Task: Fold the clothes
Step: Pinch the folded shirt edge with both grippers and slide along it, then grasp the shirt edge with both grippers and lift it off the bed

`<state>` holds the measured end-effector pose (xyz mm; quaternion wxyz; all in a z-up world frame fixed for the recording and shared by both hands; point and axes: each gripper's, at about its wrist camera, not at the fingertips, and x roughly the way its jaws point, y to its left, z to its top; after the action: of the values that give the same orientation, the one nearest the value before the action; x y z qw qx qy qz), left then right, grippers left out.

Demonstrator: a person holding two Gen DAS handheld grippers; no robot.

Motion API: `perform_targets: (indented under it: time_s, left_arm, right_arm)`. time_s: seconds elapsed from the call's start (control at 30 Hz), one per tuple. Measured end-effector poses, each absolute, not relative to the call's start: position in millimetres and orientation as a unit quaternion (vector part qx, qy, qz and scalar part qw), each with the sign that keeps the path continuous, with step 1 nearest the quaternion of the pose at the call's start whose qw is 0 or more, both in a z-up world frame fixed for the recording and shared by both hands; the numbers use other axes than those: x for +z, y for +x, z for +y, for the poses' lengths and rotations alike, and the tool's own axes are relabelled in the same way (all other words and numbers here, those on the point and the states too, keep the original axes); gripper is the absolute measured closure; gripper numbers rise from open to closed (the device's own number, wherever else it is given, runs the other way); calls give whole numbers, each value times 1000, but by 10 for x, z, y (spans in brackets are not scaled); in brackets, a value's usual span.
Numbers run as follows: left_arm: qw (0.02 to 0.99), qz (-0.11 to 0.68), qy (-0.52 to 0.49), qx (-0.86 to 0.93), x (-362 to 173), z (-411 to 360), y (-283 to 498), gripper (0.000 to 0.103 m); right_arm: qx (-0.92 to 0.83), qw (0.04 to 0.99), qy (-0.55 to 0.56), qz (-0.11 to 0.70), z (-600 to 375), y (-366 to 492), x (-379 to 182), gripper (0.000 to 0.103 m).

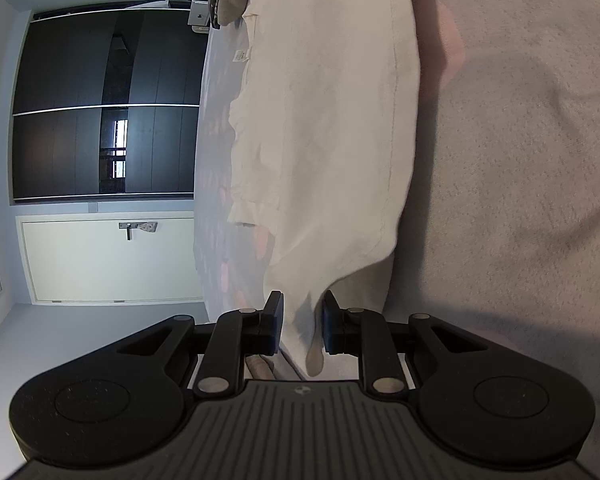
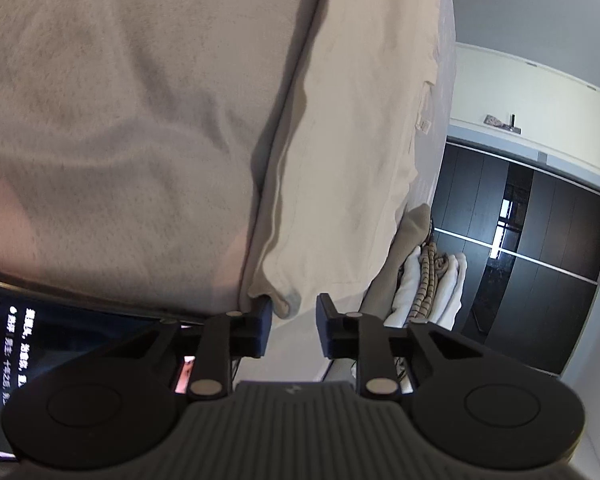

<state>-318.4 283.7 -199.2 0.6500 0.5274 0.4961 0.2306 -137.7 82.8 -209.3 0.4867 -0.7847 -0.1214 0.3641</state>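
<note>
Item: cream garment point(image 1: 324, 120), hanging against your grey shirt point(image 1: 520, 160); left gripper point(image 1: 302, 322) pinches 1 corner, right gripper point(image 2: 294, 318) spread around another. Pinch it, then keep hem taut

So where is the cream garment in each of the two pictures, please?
Left wrist: the cream garment runs down the middle, its corner between the jaws of the left gripper.
Right wrist: it hangs centre-right, its corner near the right gripper.
Shared landmark: the white door beside the dark wardrobe.
</note>
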Motion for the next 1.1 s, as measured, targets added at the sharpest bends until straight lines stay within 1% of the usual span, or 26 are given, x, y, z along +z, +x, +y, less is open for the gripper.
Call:
perform_targets:
  time_s: [0.07,0.1,0.13,0.17,0.27,0.3,0.37,0.4,0.43,0.5,0.6,0.7,0.83,0.93,1.1]
  left_arm:
    - [650,495,528,231,-1990,2847,-3184,85]
    - [651,495,528,231,-1988,2853,-3184,85]
    - [651,495,527,231,-1990,2858,-3187,85]
    - [651,495,527,231,-1993,2864,-3189,85]
    - [649,496,529,229,-2008,2872,-3197,85]
    - [650,496,529,227,-2006,2871,-3201,85]
    - [656,495,524,225,-1983,2871,-3205,85]
    - [661,494,519,224,-1960,2870,-3204,94]
    - [666,493,513,224,-1937,2870,-3203,99]
    - [681,494,490,229,-1861,2883,-3194,102]
    - [708,494,444,240,-1713,2909,-3180,102]
    - [730,487,403,259,-1534,2946,-3176,102]
    - [760,470,335,298,-1129,3022,-3179,102]
    - [778,452,291,325,-747,3085,-3199,102]
    - [820,411,185,352,-116,3156,-3352,102]
  right_arm:
    - [370,489,-779,-130,808,-1376,-2083,77]
    - [378,497,-769,-136,801,-1372,-2058,73]
    - [377,504,-765,-133,816,-1363,-2048,71]
    - [376,510,-763,-128,832,-1355,-2042,72]
    - [371,506,-769,-121,861,-1341,-2066,79]
    - [373,501,-771,-123,855,-1344,-2075,86]
    - [376,499,-770,-128,846,-1344,-2076,91]
    - [377,502,-767,-132,841,-1343,-2070,94]
    - [378,505,-765,-134,840,-1340,-2061,94]
    - [372,527,-755,-119,871,-1304,-1996,96]
    - [361,577,-728,-85,923,-1230,-1828,99]
    - [353,638,-682,-51,974,-1159,-1572,99]
    - [344,708,-617,-16,976,-1120,-1159,99]
    - [341,748,-570,3,910,-1125,-822,99]
    - [345,790,-506,20,721,-1226,-296,100]
